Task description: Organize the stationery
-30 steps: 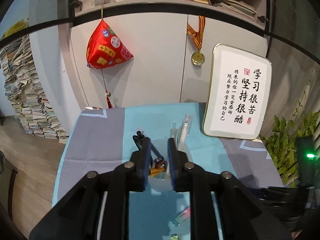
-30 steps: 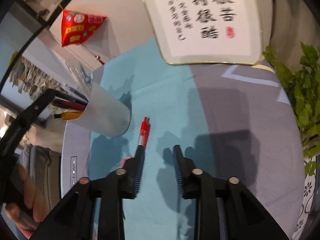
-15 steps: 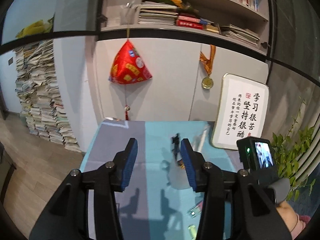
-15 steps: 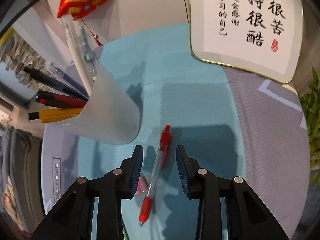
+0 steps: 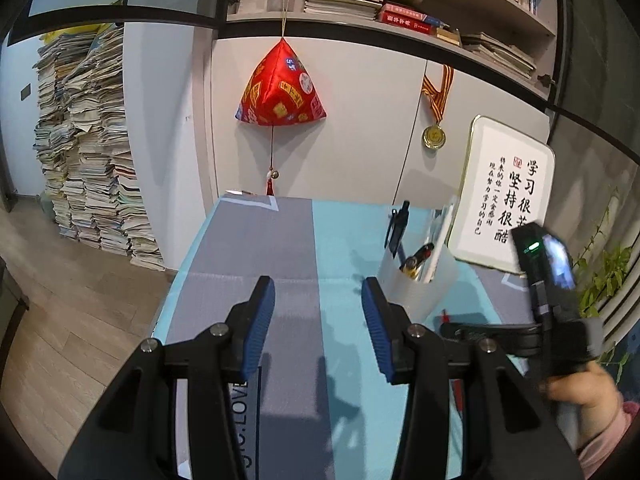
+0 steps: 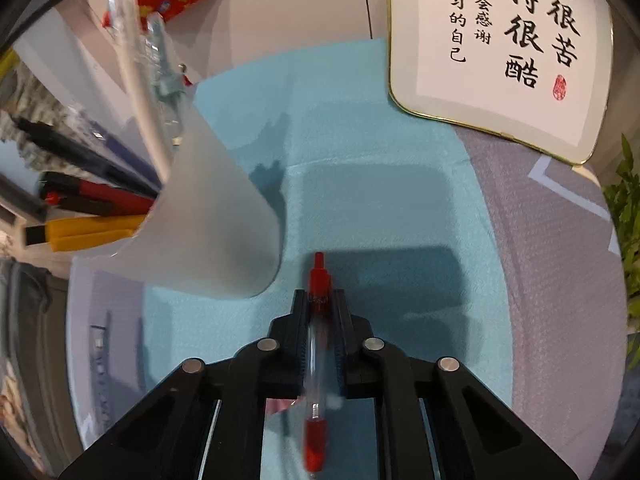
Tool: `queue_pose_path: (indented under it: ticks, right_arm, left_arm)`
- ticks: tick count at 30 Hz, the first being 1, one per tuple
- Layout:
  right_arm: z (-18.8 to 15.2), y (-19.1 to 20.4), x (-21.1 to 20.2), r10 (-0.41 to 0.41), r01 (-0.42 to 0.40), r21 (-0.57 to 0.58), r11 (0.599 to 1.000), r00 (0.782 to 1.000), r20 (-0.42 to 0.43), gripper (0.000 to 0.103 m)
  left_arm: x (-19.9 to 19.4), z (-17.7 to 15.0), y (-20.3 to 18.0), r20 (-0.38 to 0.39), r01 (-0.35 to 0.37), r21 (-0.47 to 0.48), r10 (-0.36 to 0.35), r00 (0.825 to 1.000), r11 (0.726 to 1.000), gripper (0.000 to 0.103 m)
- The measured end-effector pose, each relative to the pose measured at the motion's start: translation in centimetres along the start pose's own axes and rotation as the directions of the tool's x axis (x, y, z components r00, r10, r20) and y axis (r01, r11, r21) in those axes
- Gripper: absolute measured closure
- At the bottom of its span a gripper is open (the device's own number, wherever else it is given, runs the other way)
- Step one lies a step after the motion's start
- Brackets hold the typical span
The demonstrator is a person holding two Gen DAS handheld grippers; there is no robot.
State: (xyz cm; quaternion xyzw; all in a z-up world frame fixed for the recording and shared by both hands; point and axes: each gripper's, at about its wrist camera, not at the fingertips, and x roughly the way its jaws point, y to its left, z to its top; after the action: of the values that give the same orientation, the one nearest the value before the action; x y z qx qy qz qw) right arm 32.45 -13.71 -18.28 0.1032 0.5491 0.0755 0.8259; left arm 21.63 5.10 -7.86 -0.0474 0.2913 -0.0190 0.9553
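A red and clear click pen [image 6: 319, 276] lies on the blue cloth, and my right gripper [image 6: 320, 301] is shut on its barrel, pointing steeply down. Just left of it stands a translucent white pen holder [image 6: 216, 220] holding a yellow pen [image 6: 80, 232], a red and black pen [image 6: 96, 200] and clear pens [image 6: 136, 60]. In the left wrist view the same holder [image 5: 420, 280] stands ahead to the right. My left gripper [image 5: 318, 300] hangs open over the grey and blue cloth with nothing between its fingers. The right gripper [image 5: 520, 334] shows there at the right, held by a hand [image 5: 580, 392].
A framed calligraphy board [image 6: 500, 40] leans on the cabinet behind the table. A green plant [image 5: 604, 276] stands at the right. A red hanging ornament [image 5: 280, 88] and a medal [image 5: 434, 136] hang on the cabinet. Stacked papers [image 5: 88, 152] rise at the left; the table's left edge [image 5: 176, 280] drops to the floor.
My right gripper has come down over the red pen and shut on it. My left gripper has opened and drawn back leftward from the pen holder.
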Motion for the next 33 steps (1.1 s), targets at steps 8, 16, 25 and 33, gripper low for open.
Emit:
queue_pose_path:
  ticks: [8,16,25,33]
  right_arm:
    - [-1.9,0.9,-7.7,0.053,-0.044,-0.055,0.998,0.984,0.17,0.093]
    - [-1.8,4.1,-15.5,0.148,-0.094,-0.164,0.982,0.923,0.355,0.093]
    - [3.5,8.6,-15.3,0.137,-0.031,-0.222,0.975,0.867,0.479,0.093]
    - [6.1,9.4,-10.5,0.137,-0.01,-0.229,0.973,0.828,0.544,0.093]
  left_arm:
    - [0.6,-1.1,-0.1,-0.028,0.005,0.007,-0.005,1.0,1.0,0.06]
    - [0.8,-1.9,0.2,-0.049,0.006,-0.012,-0.007,0.999,1.0,0.06]
    - [0.4,-2.4,0.6,-0.046,-0.005,-0.018,0.004,0.999,1.0,0.06]
    - [1.3,-2.7,1.8,-0.056,-0.028,-0.026,0.027,0.998,0.999,0.06]
